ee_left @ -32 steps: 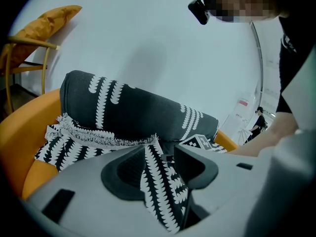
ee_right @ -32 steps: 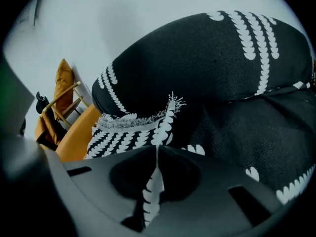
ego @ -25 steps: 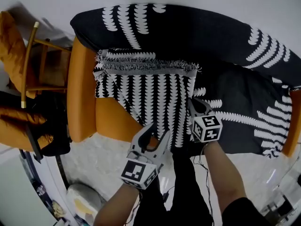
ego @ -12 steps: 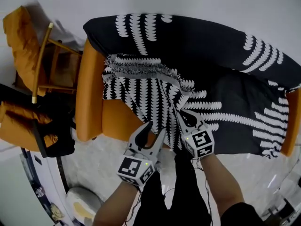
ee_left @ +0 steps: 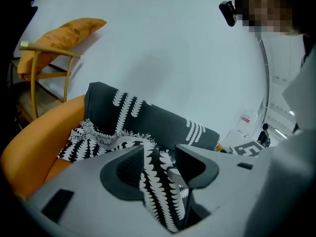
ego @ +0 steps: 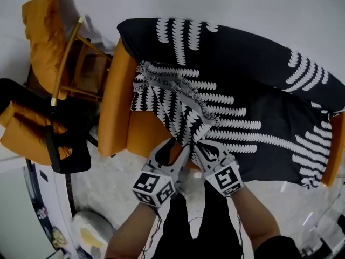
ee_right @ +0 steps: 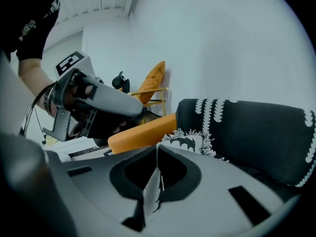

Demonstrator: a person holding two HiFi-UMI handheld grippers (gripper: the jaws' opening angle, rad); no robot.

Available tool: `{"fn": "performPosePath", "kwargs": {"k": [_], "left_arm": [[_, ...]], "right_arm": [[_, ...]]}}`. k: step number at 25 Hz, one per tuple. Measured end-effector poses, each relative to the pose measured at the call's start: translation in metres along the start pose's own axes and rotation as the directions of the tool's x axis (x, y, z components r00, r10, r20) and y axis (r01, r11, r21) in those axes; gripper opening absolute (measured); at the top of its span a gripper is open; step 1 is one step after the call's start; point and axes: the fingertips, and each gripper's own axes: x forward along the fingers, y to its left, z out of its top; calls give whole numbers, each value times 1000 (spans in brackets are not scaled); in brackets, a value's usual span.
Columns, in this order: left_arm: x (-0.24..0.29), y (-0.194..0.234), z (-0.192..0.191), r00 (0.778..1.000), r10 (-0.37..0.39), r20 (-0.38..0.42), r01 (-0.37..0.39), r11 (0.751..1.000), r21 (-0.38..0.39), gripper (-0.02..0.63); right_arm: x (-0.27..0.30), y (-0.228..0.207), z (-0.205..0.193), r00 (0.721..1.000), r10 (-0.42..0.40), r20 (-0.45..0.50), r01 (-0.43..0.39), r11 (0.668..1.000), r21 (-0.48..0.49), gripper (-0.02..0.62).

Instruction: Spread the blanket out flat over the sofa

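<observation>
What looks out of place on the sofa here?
The blanket is not flat: toward the left end of the sofa in the head view, a fringed flap lies folded over and bunched, leaving orange seat bare. The right gripper pinches it.

We're in a living-room setting here, home-like: an orange sofa against a plain white wall, a wooden-framed armchair with an orange cushion beside it, pale stone-look floor underfoot.

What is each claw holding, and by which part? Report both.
Right claw: shut on the blanket, at the bunched edge of its folded-back striped part. Left claw: open, holding nothing; that striped part only hangs between its jaws.
</observation>
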Motion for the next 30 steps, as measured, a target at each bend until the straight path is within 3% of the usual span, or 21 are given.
{"fn": "performPosePath", "kwargs": {"k": [5,13,19,21,23,24,30], "left_arm": [[-13,16,-5,1000,6,-22,-7,999,-51,227],[-25,46,-21,993,48,-107,-58,993,-98,265],[-33,59,-37,980,99,-171,-118,987,-108,264],[-38,62,-39,977,118,-180,-138,985,-102,224],[-44,66,-38,975,138,-174,-157,982,-102,83],[-47,68,-37,976,142,-165,-161,981,-110,43],[-74,83,-29,981,175,-85,-188,967,-175,26]], "right_arm": [[0,44,11,996,85,-16,-86,990,-113,15],[6,101,24,981,188,-48,-194,928,-317,15],[5,122,27,971,230,-60,-236,902,-361,15],[6,126,26,968,241,-64,-248,901,-355,15],[7,129,28,966,251,-65,-258,905,-337,15],[9,130,29,965,255,-62,-261,910,-322,15],[19,142,39,955,298,-12,-295,938,-181,24]]}}
